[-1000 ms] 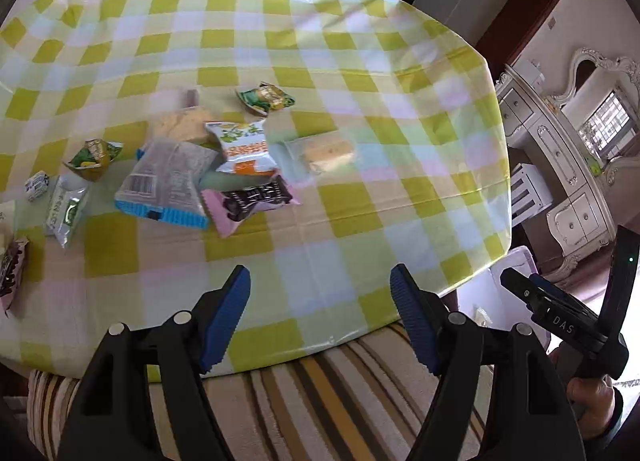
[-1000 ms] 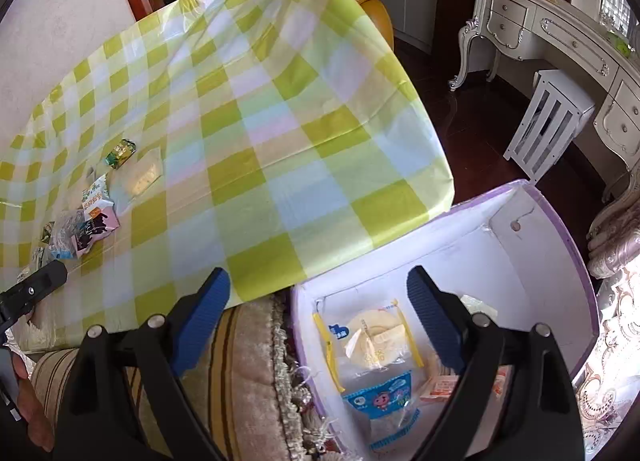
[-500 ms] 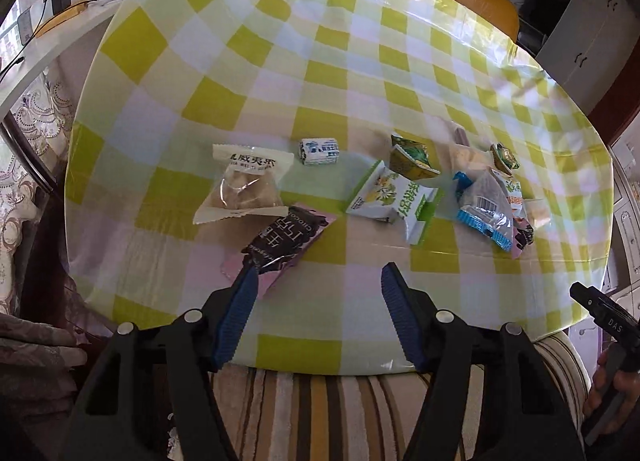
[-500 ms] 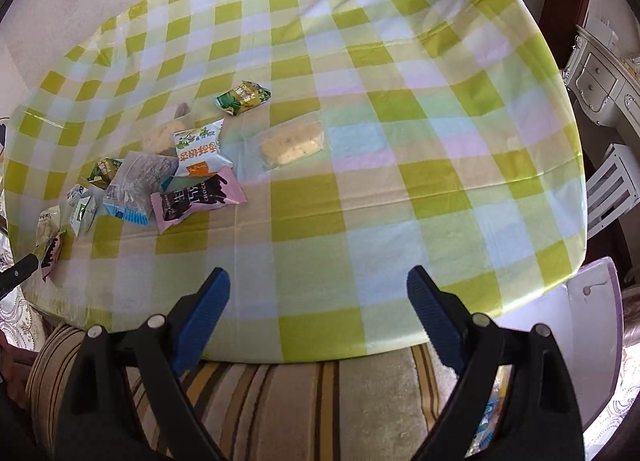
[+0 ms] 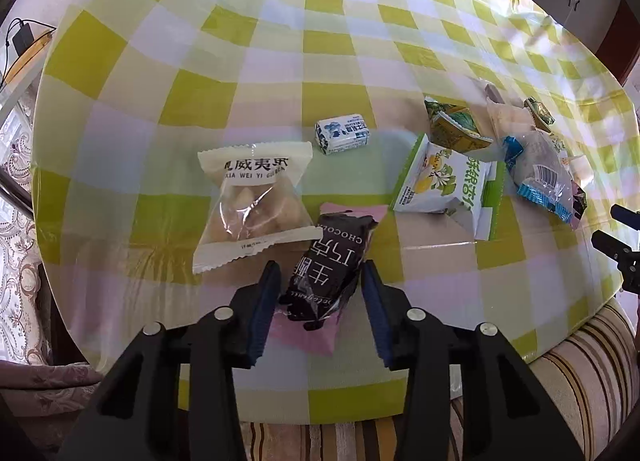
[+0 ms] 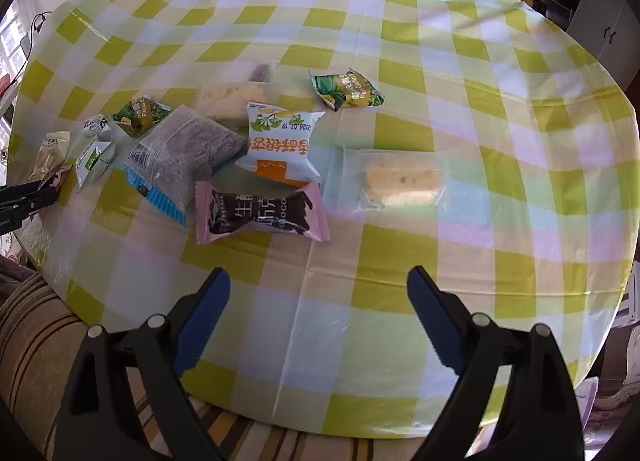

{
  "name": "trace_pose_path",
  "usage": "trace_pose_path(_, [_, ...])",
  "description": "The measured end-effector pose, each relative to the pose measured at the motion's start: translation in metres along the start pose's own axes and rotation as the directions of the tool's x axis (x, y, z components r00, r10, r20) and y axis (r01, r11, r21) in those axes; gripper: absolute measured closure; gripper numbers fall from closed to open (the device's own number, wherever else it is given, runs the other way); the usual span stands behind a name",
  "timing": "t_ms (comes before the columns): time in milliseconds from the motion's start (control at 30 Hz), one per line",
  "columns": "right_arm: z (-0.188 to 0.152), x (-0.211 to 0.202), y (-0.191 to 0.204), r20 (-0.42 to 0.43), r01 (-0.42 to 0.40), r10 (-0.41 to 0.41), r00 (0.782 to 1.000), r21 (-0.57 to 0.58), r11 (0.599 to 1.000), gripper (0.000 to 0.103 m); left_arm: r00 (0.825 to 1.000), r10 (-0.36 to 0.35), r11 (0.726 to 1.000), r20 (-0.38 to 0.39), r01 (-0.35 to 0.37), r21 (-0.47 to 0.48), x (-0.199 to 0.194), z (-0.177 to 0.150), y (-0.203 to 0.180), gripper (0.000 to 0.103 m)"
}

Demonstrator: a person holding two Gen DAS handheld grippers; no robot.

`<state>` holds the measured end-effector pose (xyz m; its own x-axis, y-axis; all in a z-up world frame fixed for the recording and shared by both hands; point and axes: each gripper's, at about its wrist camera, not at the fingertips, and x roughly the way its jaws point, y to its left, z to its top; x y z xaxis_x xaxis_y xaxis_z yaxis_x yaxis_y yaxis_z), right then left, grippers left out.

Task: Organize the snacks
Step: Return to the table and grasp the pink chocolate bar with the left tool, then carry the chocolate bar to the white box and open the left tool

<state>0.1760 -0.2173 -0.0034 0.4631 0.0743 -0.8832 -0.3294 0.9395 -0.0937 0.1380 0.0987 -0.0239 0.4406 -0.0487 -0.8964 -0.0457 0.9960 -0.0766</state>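
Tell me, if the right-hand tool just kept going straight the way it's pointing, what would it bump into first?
Probably the pink-and-black chocolate packet. The right tool is open over bare checked tablecloth, with the packet ahead and slightly left. Depth is hard to judge; angled downward, it might touch the cloth first.

Both views are bright with soft daylight. The glossy tabletop (image 5: 344,61) carries pale glare, strongest toward 12 o'clock in each view, washing the checks out. Shadows under the snack packets are faint and short. Fisheye distortion bows the tabletop's rim and darkens the corners to black. The centre is sharp enough to read packet print; the edges smear slightly.
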Motion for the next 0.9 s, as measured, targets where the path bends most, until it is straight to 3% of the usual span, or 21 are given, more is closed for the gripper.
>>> trace_pose_path(167, [0.014, 0.003, 0.01, 0.023, 0.004, 0.0, 1.0, -0.198, 0.98, 0.013, 0.998, -0.067, 0.995, -0.021, 0.068, 0.07, 0.001, 0.001, -0.025, 0.077])
trace_pose_path(367, [0.031, 0.014, 0.019, -0.01, -0.086, 0.088, 0.996, -0.334, 0.939, 0.013, 0.982, -0.186, 0.98, -0.038, 0.188, 0.062, 0.002, 0.003, -0.048, 0.079])
trace_pose_path(467, [0.037, 0.023, 0.024, -0.04, -0.107, 0.1, 0.994, -0.37, 0.923, 0.026, 0.977, -0.211, 0.976, -0.031, 0.212, 0.057, 0.0, 0.005, -0.055, 0.079])
trace_pose_path(500, [0.038, 0.026, 0.026, -0.053, -0.121, 0.109, 0.993, -0.378, 0.918, 0.044, 0.976, -0.216, 0.975, -0.027, 0.217, 0.055, -0.001, 0.006, -0.057, 0.079])
trace_pose_path(533, [0.039, 0.03, 0.026, -0.074, -0.137, 0.118, 0.99, -0.376, 0.917, 0.055, 0.975, -0.22, 0.974, -0.023, 0.221, 0.052, -0.001, 0.007, -0.058, 0.079])
trace_pose_path(600, [0.04, 0.036, 0.026, -0.092, -0.137, 0.111, 0.99, -0.354, 0.925, 0.061, 0.974, -0.227, 0.973, -0.017, 0.228, 0.043, -0.003, 0.008, -0.06, 0.079])
trace_pose_path(900, [0.026, 0.029, 0.012, -0.048, -0.194, 0.19, 0.981, -0.097, 0.976, 0.076, 0.966, -0.257, 0.965, 0.005, 0.257, 0.047, -0.012, 0.013, -0.078, 0.081])
